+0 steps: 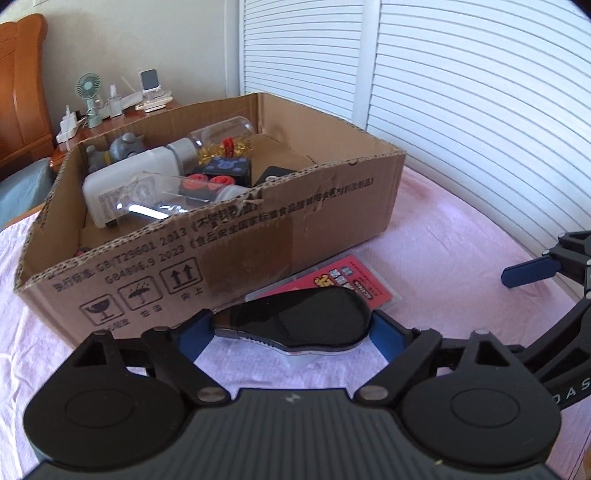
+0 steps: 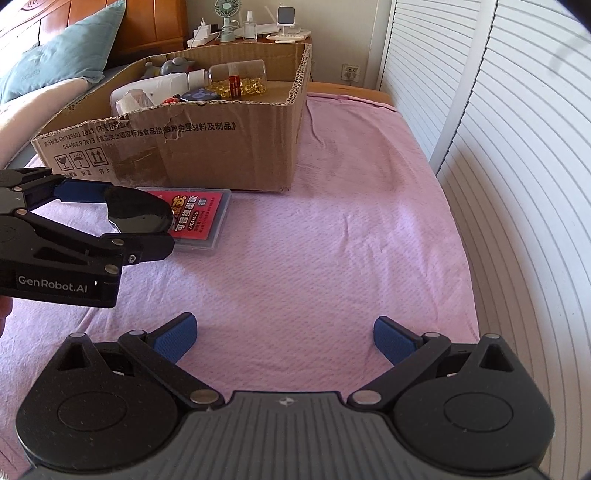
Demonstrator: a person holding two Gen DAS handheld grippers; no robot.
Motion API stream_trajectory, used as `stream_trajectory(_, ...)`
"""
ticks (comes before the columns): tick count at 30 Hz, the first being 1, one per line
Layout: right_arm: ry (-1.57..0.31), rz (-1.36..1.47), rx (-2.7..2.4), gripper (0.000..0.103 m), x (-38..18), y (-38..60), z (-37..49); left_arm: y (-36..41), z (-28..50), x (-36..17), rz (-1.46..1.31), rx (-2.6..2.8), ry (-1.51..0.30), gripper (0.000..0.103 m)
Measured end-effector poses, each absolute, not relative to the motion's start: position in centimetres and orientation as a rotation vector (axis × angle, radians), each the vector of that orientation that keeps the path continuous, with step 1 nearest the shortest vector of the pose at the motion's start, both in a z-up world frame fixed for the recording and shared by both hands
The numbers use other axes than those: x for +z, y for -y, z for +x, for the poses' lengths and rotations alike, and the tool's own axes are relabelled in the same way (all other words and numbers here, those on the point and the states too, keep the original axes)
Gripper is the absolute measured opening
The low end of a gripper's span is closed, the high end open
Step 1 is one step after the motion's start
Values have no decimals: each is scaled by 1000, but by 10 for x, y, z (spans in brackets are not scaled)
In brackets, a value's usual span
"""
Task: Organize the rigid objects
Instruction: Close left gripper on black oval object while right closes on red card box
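Observation:
My left gripper [image 1: 291, 328] is shut on a glossy black teardrop-shaped object [image 1: 295, 323], held just above the pink cloth in front of the cardboard box [image 1: 295, 229]. From the right wrist view the same black object [image 2: 138, 216] sits between the left gripper's blue pads [image 2: 79, 192]. A red-labelled clear plastic case [image 2: 199, 218] lies flat on the cloth beside it, against the box [image 2: 207, 147]. The box holds bottles, a grey toy and other small items. My right gripper [image 2: 284, 338] is open and empty over bare cloth.
A pink cloth [image 2: 351, 221] covers the bed. White louvred doors [image 2: 517, 147] run along the right. A nightstand with a small fan [image 2: 226, 14] and chargers stands behind the box. A teal pillow [image 2: 62, 59] lies at the back left.

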State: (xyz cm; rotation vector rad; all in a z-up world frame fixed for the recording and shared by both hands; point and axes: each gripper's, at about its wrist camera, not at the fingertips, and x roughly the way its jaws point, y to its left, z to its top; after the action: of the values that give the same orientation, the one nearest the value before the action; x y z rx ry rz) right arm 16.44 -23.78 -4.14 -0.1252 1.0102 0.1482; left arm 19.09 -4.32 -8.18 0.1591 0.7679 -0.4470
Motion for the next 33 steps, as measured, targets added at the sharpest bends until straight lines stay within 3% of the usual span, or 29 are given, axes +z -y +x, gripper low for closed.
stream_trajectory(12,-986,-108,236,103,-37,221,170,-8,164,-81,133,-230,-828,89)
stream_trajectory(18,-984,-104,315,103,-41,199,181,-31,160,-84,61,-191,-857,97)
stream_trajectory(33,-944,-170,272,103,-49,150,211,-47,153,-87,63,-178,-850,101)
